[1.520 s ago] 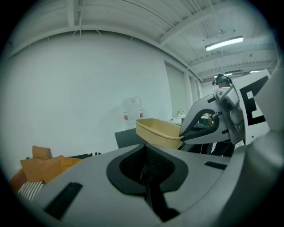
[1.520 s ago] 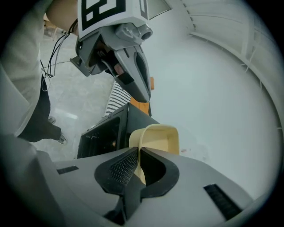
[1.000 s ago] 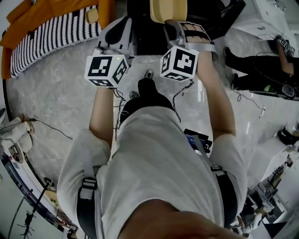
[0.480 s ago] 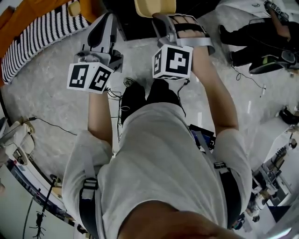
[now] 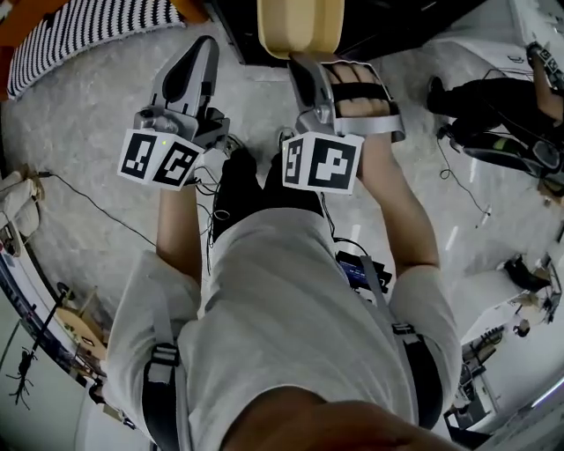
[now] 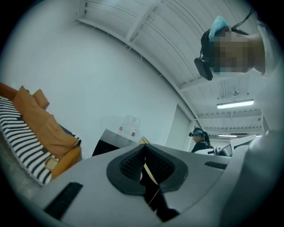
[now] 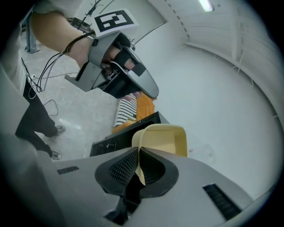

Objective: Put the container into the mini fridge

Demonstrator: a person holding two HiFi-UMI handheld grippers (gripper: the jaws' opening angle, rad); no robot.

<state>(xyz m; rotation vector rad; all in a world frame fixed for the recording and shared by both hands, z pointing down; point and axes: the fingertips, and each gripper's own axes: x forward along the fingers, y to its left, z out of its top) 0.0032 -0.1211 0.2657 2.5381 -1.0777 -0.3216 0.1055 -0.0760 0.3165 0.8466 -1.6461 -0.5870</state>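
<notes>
A pale yellow plastic container (image 5: pixel 300 26) hangs at the top of the head view, with my right gripper (image 5: pixel 304 63) gripping its near wall. In the right gripper view its thin rim (image 7: pixel 162 139) runs down between the ribbed pads, and the jaws are closing on it. Beyond the container stands a black boxy cabinet (image 7: pixel 122 135), which looks like the mini fridge; its dark body (image 5: pixel 388 22) fills the top of the head view. My left gripper (image 5: pixel 203 48) is held level beside the right one, apart from the container. Its jaws are shut (image 6: pixel 143 162) with nothing held.
An orange sofa with a striped black-and-white blanket (image 5: pixel 88 22) sits at the far left. A person in dark clothes (image 5: pixel 502 132) is on the floor at the right. Cables (image 5: pixel 97 211) trail over the pale floor, and stands and gear (image 5: pixel 35 291) line the left edge.
Both grippers sit lower in the head view than before, and more of the yellow container shows at the top. The right gripper keeps hold of the container throughout.
</notes>
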